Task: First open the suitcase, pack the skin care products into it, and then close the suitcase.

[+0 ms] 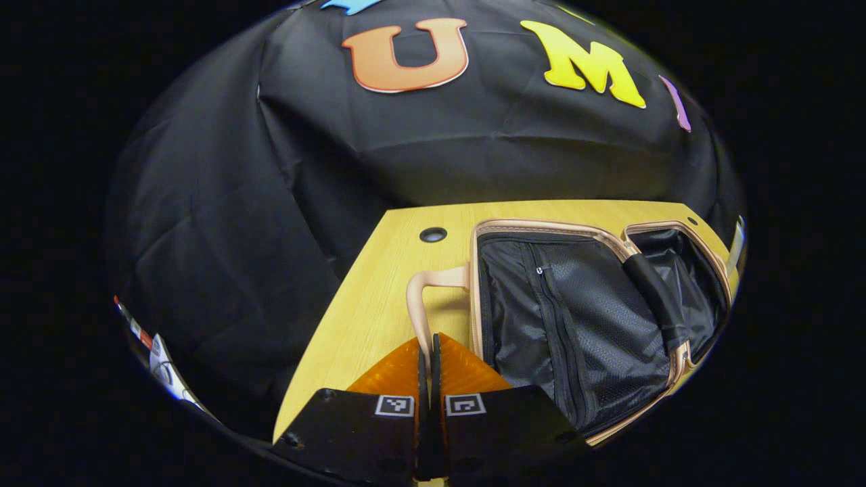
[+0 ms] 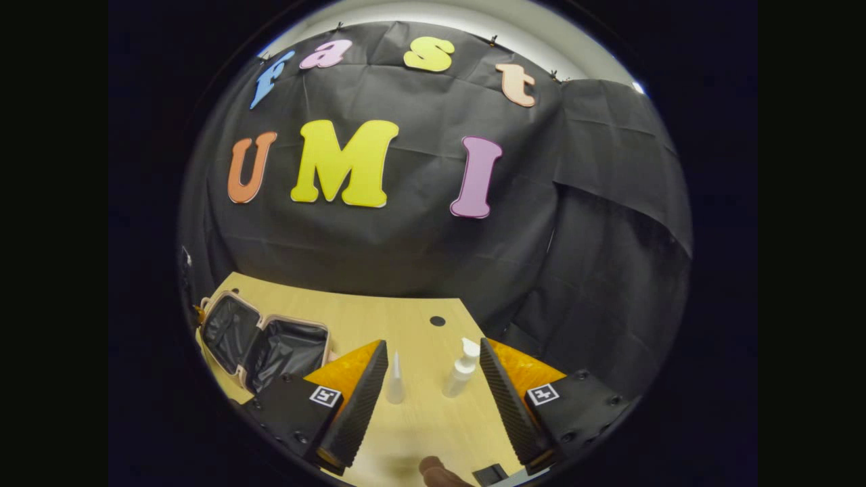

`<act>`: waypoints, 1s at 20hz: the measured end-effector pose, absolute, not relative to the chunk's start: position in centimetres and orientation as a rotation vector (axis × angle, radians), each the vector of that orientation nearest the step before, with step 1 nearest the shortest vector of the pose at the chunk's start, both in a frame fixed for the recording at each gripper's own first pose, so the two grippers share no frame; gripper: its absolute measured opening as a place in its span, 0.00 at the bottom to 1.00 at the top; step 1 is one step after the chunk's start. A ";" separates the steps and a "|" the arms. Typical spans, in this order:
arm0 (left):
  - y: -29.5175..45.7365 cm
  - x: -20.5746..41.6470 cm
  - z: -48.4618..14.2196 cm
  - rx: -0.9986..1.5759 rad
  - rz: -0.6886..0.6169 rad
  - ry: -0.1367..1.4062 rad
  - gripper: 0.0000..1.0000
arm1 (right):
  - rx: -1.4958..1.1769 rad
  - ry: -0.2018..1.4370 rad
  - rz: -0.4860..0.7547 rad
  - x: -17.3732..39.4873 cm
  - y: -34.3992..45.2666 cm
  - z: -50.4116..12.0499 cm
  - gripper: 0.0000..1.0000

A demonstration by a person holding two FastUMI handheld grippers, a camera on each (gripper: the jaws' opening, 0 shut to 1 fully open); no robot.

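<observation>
A pink-rimmed suitcase (image 1: pixel 541 227) lies open on the yellow table (image 1: pixel 379 297), both black-lined halves facing up, the nearer one with a zipped mesh panel. Its curved handle (image 1: pixel 423 287) sticks out to the left. My left gripper (image 1: pixel 429 345) is shut on the lower end of that handle. In the right gripper view the open suitcase (image 2: pixel 267 345) lies at the far left. Two white skin care items stand on the table: a cone-capped tube (image 2: pixel 395 382) and a pump bottle (image 2: pixel 462 370). My right gripper (image 2: pixel 433 342) is open, with both items ahead between its fingers, untouched.
A round cable hole (image 1: pixel 433 235) sits in the table behind the handle, and the cable hole (image 2: pixel 438 320) lies beyond the bottles. The table's left edge runs diagonally close to my left gripper. A brown rounded object (image 2: pixel 436 468) shows at the near edge under the right gripper.
</observation>
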State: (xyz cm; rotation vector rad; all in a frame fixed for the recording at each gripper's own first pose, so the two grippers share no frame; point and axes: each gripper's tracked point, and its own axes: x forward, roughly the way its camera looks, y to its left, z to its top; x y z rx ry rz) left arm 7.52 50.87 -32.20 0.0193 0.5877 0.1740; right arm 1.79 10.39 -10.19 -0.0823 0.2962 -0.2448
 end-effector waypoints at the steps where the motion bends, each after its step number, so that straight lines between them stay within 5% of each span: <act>1: 50.8 7.4 -32.7 -0.002 0.171 0.595 0.03 | -0.086 0.305 -0.249 1.7 10.2 -10.5 0.80; 8: 50.5 7.0 -33.9 -0.159 0.193 0.589 0.10 | -0.091 0.345 -0.260 1.9 9.3 -12.1 0.81; 9: 51.0 6.9 -34.0 -0.186 0.221 0.588 0.02 | -0.091 0.354 -0.259 2.0 9.1 -12.4 0.81; 10: 51.6 6.7 -34.0 -0.197 0.253 0.588 0.24 | -0.086 0.360 -0.257 1.9 8.9 -12.8 0.80; 11: 51.9 6.4 -33.6 -0.208 0.272 0.581 0.20 | -0.082 0.364 -0.251 1.9 8.7 -13.0 0.81; 16: 50.0 4.5 -28.4 -0.179 0.280 0.501 1.00 | -0.104 0.347 -0.215 2.2 6.7 -13.3 0.81; 20: 43.9 3.9 -23.3 -0.149 0.204 0.440 1.00 | -0.111 0.325 -0.168 3.1 4.9 -13.4 0.80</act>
